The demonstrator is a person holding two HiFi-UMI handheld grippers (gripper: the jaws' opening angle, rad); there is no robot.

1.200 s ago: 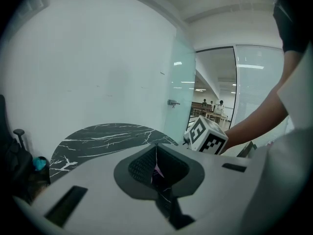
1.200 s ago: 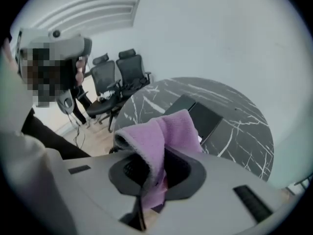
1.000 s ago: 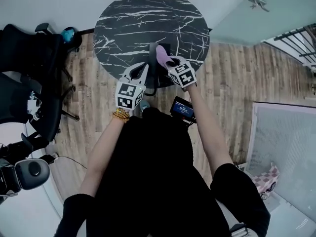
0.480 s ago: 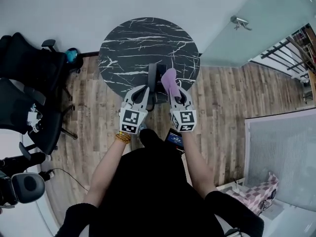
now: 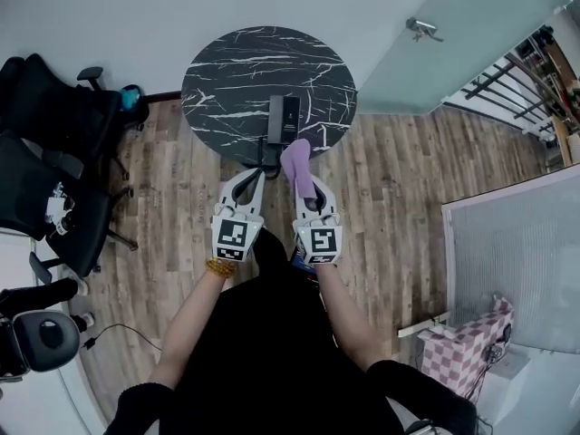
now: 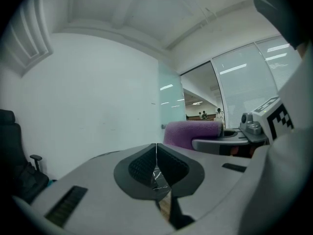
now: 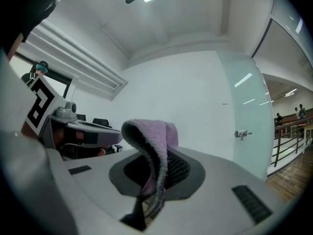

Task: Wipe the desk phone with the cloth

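The black desk phone (image 5: 283, 119) lies on the round black marble table (image 5: 227, 71), near its front edge, with a cord running off toward me. Both grippers are held up over the wood floor, short of the table. My right gripper (image 5: 304, 187) is shut on a purple cloth (image 5: 296, 161); in the right gripper view the cloth (image 7: 154, 146) folds up and over between the jaws. My left gripper (image 5: 256, 175) is beside it on the left, shut with nothing held; its pads (image 6: 168, 165) meet in the left gripper view, where the cloth (image 6: 191, 132) shows at right.
Black office chairs (image 5: 50, 148) stand left of the table. A glass partition with a door handle (image 5: 421, 28) is behind the table at right. A grey panel (image 5: 517, 261) and a pink checkered item (image 5: 471, 352) stand at right. Wood floor (image 5: 399, 188) lies between.
Both grippers have drawn back from the table toward me, carrying the cloth off the phone. The phone now shows uncovered, and the table sits farther off in the head view.
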